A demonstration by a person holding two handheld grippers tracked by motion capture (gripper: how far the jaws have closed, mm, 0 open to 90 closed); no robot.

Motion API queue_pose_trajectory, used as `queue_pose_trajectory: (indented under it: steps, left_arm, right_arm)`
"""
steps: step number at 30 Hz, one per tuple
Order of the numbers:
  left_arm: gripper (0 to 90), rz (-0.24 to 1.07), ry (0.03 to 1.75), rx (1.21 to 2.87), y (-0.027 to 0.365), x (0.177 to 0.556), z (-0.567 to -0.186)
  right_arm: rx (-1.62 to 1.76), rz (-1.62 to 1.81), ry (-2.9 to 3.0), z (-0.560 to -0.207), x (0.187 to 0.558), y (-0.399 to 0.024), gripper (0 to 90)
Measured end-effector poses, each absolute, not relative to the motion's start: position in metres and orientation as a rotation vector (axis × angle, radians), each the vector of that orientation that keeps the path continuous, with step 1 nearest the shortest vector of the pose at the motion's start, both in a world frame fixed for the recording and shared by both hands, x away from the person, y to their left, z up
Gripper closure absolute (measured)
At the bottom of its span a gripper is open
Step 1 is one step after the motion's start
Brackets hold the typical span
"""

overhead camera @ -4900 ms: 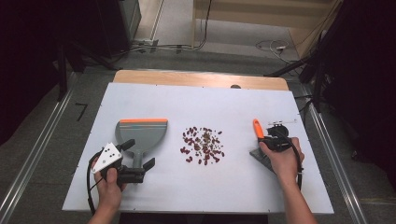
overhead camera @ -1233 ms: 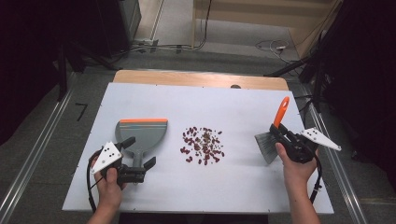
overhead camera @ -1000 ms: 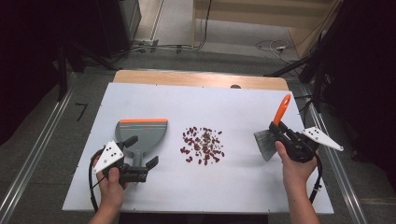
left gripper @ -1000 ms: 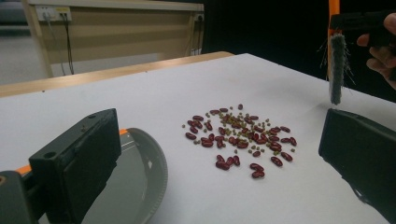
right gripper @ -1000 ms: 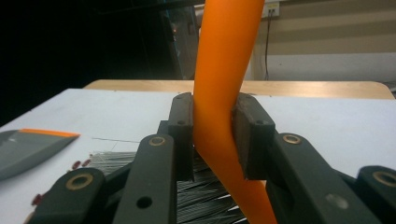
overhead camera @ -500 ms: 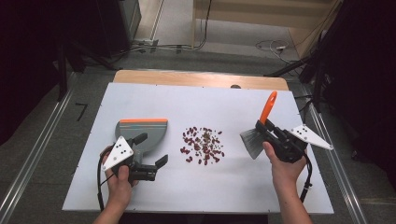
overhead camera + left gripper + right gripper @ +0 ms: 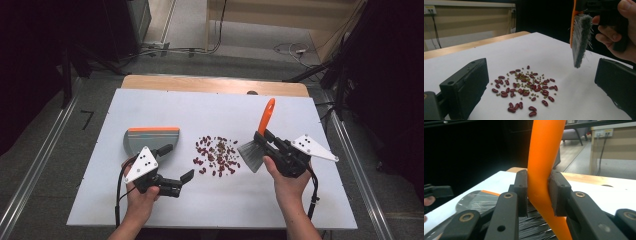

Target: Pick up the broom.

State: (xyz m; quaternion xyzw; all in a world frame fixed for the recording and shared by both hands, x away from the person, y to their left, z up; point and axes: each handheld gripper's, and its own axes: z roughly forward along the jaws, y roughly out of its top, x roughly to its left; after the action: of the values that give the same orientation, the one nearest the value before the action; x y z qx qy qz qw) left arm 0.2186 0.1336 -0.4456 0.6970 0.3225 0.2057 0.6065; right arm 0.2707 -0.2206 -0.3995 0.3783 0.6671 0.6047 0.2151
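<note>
A big white table top (image 7: pixel 165 107) sits in the middle of the high view. A thin strip of wood (image 7: pixel 200 84) runs along its far edge, at 12 o'clock. On the grey floor past it, black cables (image 7: pixel 165 49) lie at 11 o'clock, and a small white plug strip (image 7: pixel 299 50) lies at 1 o'clock. A light wooden desk (image 7: pixel 280 12) stands farther back. A long metal rail (image 7: pixel 40 170) runs at 9 o'clock and another rail (image 7: pixel 357 165) at 3 o'clock. A black mark (image 7: pixel 87 119) is on the floor at 10 o'clock.
</note>
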Motion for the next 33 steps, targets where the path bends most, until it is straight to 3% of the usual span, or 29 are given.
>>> queue_pose_trajectory:
  steps: [11, 24, 33]
  left_arm:
    - [0.3, 0.410, 0.731, 1.631, 0.111, 0.217, -0.446]
    - [7.0, 0.351, 0.721, 1.682, 0.083, 0.213, -0.451]
    - [24.2, 0.354, 0.751, 1.702, 0.069, 0.210, -0.455]
  right_arm:
    - [0.978, 1.716, 1.896, -0.397, 0.257, -0.190, 69.1]
    - [0.903, 1.757, 1.950, -0.396, 0.240, -0.157, 69.1]
    - [0.875, 1.768, 1.981, -0.398, 0.233, -0.142, 69.0]
